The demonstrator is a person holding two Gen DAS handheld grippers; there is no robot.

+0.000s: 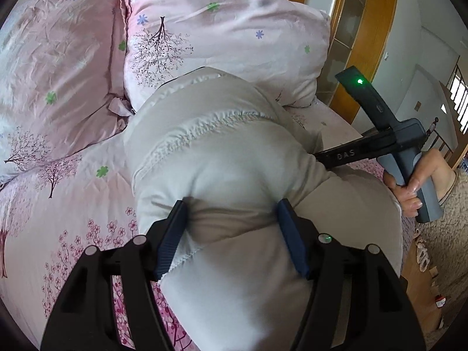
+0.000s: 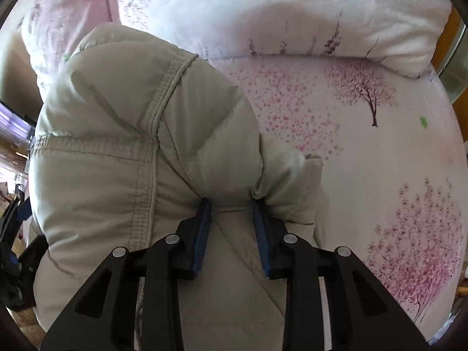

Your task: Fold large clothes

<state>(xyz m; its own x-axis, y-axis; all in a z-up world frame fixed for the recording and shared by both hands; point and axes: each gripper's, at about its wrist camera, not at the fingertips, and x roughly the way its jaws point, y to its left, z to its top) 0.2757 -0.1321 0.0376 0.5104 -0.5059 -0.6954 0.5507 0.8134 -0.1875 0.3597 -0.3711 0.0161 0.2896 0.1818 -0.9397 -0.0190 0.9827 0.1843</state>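
A puffy light grey quilted jacket (image 1: 222, 152) lies bunched on a pink floral bed. My left gripper (image 1: 234, 207) is shut on a thick fold of the jacket, its blue pads pressed into the padding. My right gripper (image 2: 231, 204) is shut on another fold of the same jacket (image 2: 117, 152), near a stitched seam. In the left wrist view the right gripper's body (image 1: 403, 143) and the hand holding it show at the right, its fingers hidden behind the jacket.
The bed sheet (image 2: 365, 152) with pink tree prints spreads to the right. Two pink pillows (image 1: 222, 29) lie at the head of the bed. A wooden door frame (image 1: 368, 49) and the floor lie beyond the bed's right edge.
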